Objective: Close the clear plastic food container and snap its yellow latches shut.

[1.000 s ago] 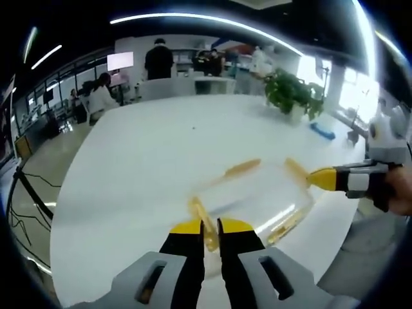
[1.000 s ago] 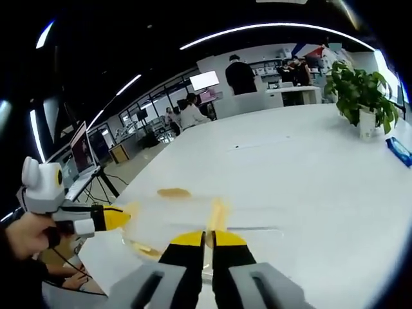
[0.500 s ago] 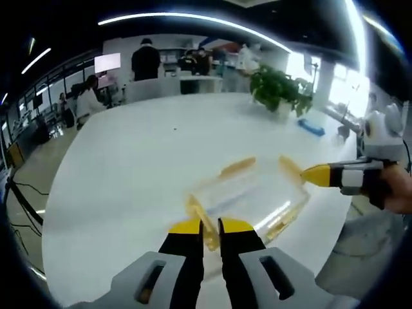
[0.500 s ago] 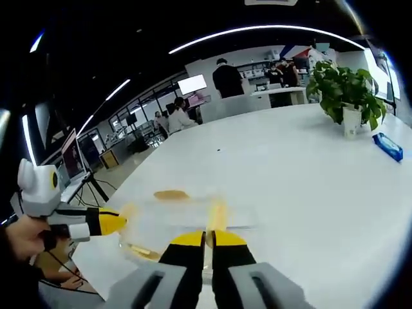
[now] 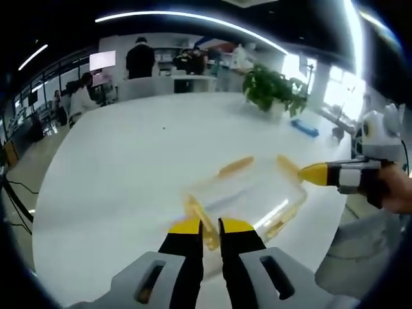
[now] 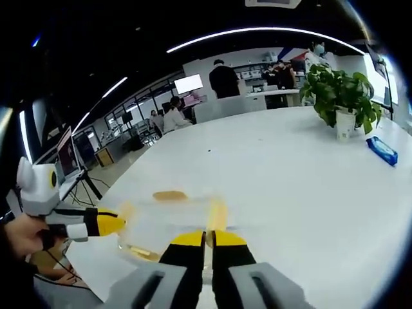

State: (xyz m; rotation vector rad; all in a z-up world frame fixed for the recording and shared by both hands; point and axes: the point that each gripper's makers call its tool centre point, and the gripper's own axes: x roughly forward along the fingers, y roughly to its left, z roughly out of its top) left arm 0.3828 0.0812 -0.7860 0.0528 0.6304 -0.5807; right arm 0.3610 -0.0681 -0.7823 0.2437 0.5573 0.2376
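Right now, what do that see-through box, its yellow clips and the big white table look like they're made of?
The box looks like clear glossy plastic: the table shows through it and its edges catch light. The clips look like translucent yellow plastic, slightly amber. The table has a smooth white top with soft glare, perhaps laminate or painted board; the pictures cannot settle which.

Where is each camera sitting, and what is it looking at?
Left gripper view: rides on the left gripper, looking across the white table at the clear container; the right gripper and a hand enter from the right.
Right gripper view: rides on the right gripper, facing the container; the left gripper enters from the left.
Both share the container, table and potted plant.
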